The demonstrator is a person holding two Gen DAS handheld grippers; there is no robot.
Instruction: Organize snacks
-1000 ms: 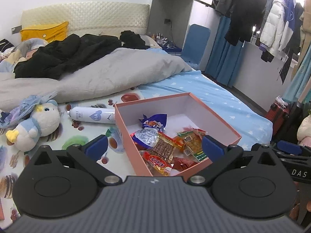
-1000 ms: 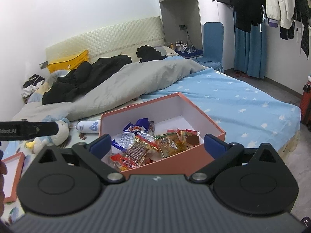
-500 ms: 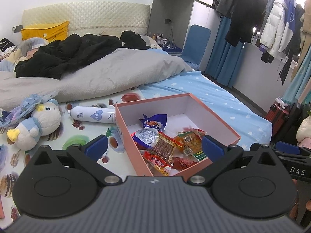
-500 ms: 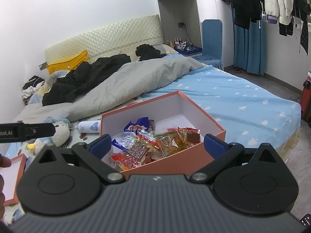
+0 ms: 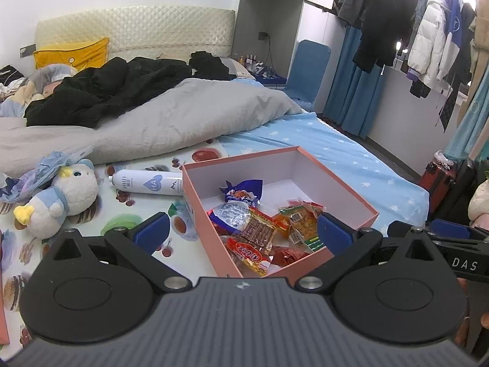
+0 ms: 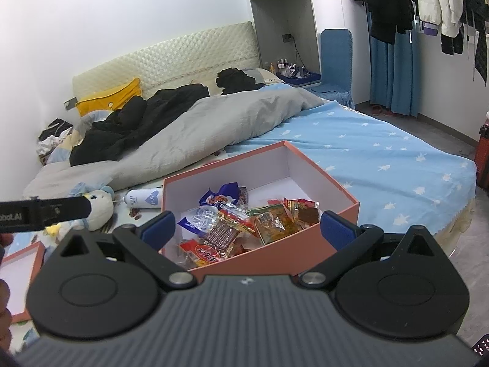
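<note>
A pink box (image 5: 351,197) (image 6: 324,180) with a white inside lies open on the bed. Several wrapped snacks (image 5: 259,229) (image 6: 241,229) are piled in its near half, among them a blue packet (image 5: 243,188) and orange-red packets (image 6: 275,223). My left gripper (image 5: 243,232) hovers above the box's near corner, open, nothing between its blue-tipped fingers. My right gripper (image 6: 249,229) is also open and empty, above the box's near side. The right gripper's side shows at the right edge of the left wrist view, and the left gripper's side at the left edge of the right wrist view.
A white spray can (image 5: 143,182) lies left of the box, beside a plush penguin (image 5: 61,195). A grey duvet (image 5: 171,125) and black clothes (image 5: 101,91) cover the bed's far half. The pink lid (image 6: 18,263) lies at left. Blue starred sheet (image 6: 382,153) spreads right.
Both views have shifted only slightly. The box and snacks lie where they were, and both grippers have stayed open.
</note>
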